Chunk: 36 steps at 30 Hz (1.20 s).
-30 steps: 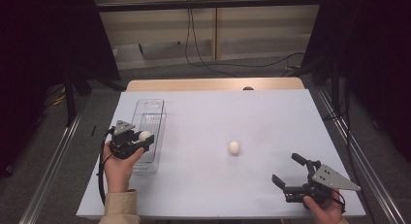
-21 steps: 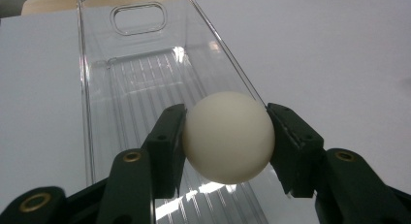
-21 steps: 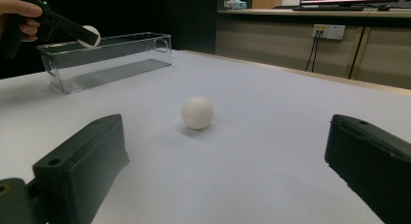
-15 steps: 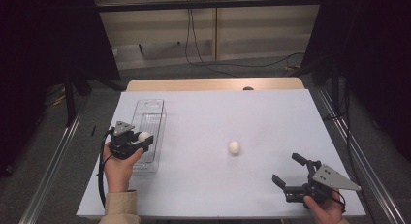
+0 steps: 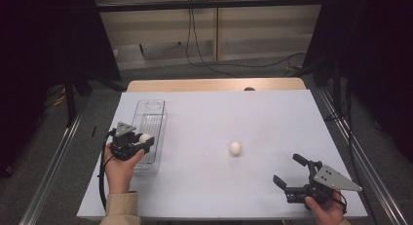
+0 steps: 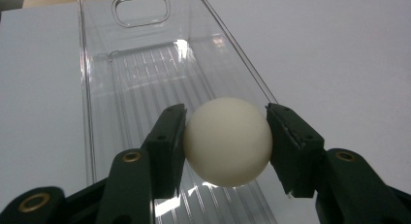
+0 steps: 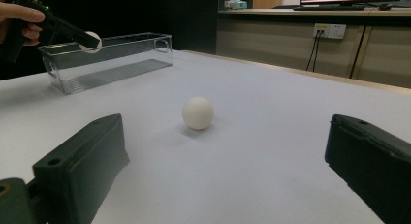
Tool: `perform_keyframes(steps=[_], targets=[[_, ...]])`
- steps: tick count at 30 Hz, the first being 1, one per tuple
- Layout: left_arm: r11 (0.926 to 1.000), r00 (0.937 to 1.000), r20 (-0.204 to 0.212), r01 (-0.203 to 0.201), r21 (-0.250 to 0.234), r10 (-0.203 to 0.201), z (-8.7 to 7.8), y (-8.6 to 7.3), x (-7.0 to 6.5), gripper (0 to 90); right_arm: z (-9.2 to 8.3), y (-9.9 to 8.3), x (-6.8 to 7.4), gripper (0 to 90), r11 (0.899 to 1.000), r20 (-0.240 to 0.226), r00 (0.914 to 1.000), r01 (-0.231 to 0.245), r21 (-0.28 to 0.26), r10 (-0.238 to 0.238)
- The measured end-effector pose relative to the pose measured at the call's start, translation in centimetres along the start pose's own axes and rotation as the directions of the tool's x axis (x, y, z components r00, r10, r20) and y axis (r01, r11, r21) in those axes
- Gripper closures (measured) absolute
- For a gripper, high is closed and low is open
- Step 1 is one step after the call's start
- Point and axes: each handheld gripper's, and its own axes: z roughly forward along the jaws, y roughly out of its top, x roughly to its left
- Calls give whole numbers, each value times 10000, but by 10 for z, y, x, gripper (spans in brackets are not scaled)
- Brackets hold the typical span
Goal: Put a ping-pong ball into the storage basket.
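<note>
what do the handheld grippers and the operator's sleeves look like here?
Both are black two-jaw units with blocky, flat-faced pads. The left gripper and right gripper each carry a grey three-cornered plate on top. Brass-coloured pivot pins show in the left gripper view. A black cable loops from the left one. The sleeve is beige.

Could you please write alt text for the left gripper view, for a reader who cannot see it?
The left gripper clamps a white ball between its two black jaws, just above a clear plastic tray lying on the white table.
</note>
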Motion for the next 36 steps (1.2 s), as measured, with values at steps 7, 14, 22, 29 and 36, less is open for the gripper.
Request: perform_keyframes(steps=[7,14,22,29,36], targets=[[10000,10000,-17,-36,59,36,1,-1,-1,504,0,0,0,9,10000,-7,10000,11,-24,-12],[10000,10000,-53,-80,43,80,1,-1,-1,504,0,0,0,9,10000,3,10000,12,-18,-12],[9999,9999,-62,-145,69,146,2,0,-1,500,0,0,-1,9,10000,13,10000,0,-28,0],[9999,9999,-39,-125,61,125,3,0,-3,473,-1,0,-1,9,10000,14,10000,-5,-40,5],[9999,10000,-26,-16,-157,16,0,2,-5,425,0,0,0,9,10000,15,10000,-5,-18,5]])
